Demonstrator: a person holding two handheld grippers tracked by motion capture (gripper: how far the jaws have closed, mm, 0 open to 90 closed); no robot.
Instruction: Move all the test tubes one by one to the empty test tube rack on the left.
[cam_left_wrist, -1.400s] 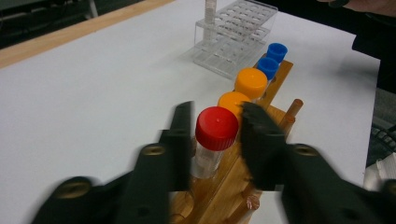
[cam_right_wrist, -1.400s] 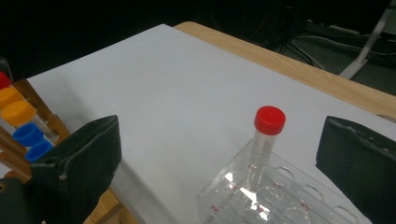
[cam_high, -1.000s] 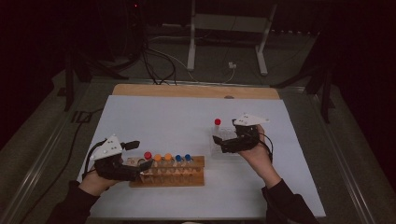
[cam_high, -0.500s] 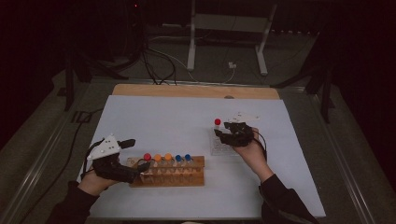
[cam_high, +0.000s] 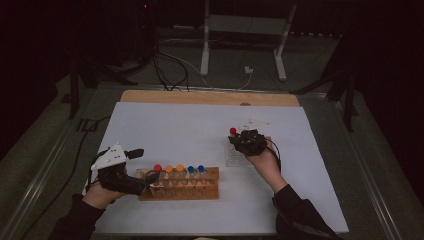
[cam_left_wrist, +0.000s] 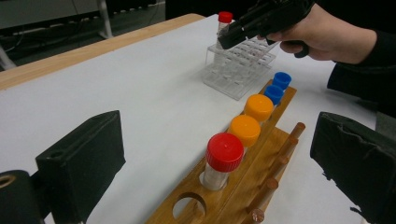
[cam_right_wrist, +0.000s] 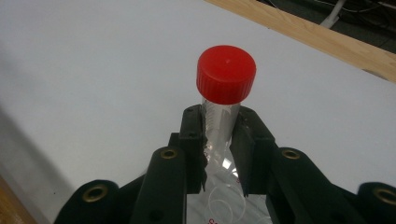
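A wooden rack (cam_high: 180, 185) holds a red-capped tube (cam_high: 157, 168), two orange-capped tubes (cam_left_wrist: 252, 116) and two blue-capped ones (cam_high: 196, 169). My left gripper (cam_high: 146, 183) stands at the rack's left end. Its jaws have just been opening and now stand wide apart, one on each side of the rack, touching nothing. Farther right, a clear plastic rack (cam_high: 234, 159) holds another red-capped tube (cam_right_wrist: 226, 74) upright. My right gripper (cam_right_wrist: 219, 140) has just been closing and is now shut on that tube's clear body just under the cap.
A white sheet (cam_high: 190, 130) covers the table, with a wooden edge strip (cam_high: 210, 97) at the far side. The wooden rack has an empty hole (cam_left_wrist: 189, 207) at its near end and a row of pegs (cam_left_wrist: 275, 172). Cables and a stand lie on the floor beyond.
My right gripper moved left and down over the clear rack and shut on the red-capped tube. My left gripper's jaws spread wider at the wooden rack; the hand stayed put.
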